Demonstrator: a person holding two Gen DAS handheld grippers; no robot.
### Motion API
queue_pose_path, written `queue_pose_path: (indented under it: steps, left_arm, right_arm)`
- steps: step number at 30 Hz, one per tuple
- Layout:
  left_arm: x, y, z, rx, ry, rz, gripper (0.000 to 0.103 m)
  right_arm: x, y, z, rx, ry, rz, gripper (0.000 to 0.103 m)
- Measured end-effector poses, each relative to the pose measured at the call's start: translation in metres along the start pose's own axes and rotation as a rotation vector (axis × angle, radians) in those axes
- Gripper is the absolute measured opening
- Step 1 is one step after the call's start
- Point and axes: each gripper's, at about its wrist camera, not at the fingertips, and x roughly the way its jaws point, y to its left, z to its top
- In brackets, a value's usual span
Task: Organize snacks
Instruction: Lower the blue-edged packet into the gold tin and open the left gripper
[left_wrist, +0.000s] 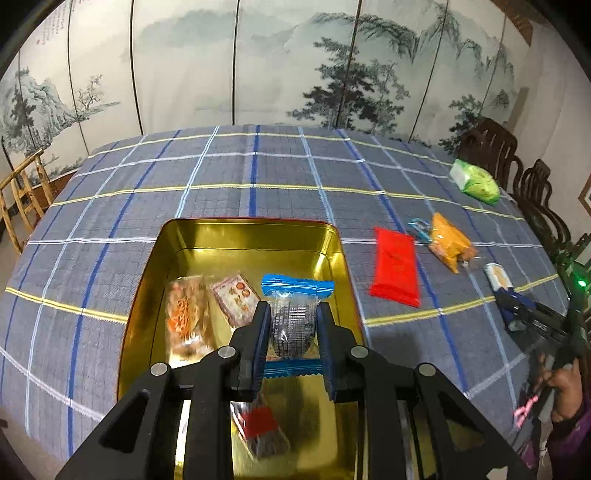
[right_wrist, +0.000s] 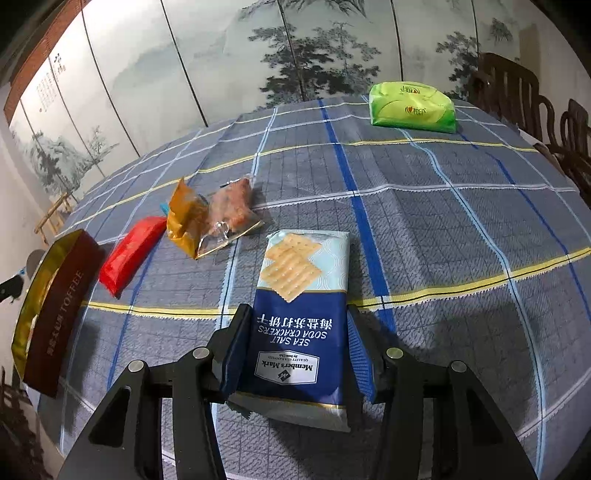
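Observation:
My left gripper is shut on a clear snack packet with blue ends and holds it over the open gold tin. Inside the tin lie an orange packet, a pink one and a red-labelled one. My right gripper grips a blue and white soda cracker packet by its sides, just above the checked cloth. The left wrist view shows the right gripper at the table's right edge, with the cracker packet in it.
On the cloth between tin and crackers lie a red packet, a yellow packet and a clear packet of reddish snack. A green tissue pack sits at the far right. Dark chairs stand by the right edge, and a painted screen stands behind.

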Motion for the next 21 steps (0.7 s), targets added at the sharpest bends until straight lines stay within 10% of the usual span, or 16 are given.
queue_pose_path:
  steps: [21]
  left_arm:
    - [0.052, -0.017, 0.023, 0.055, 0.035, 0.076, 0.023]
  right_arm:
    - [0.001, 0.001, -0.003, -0.008, -0.02, -0.002, 0.051]
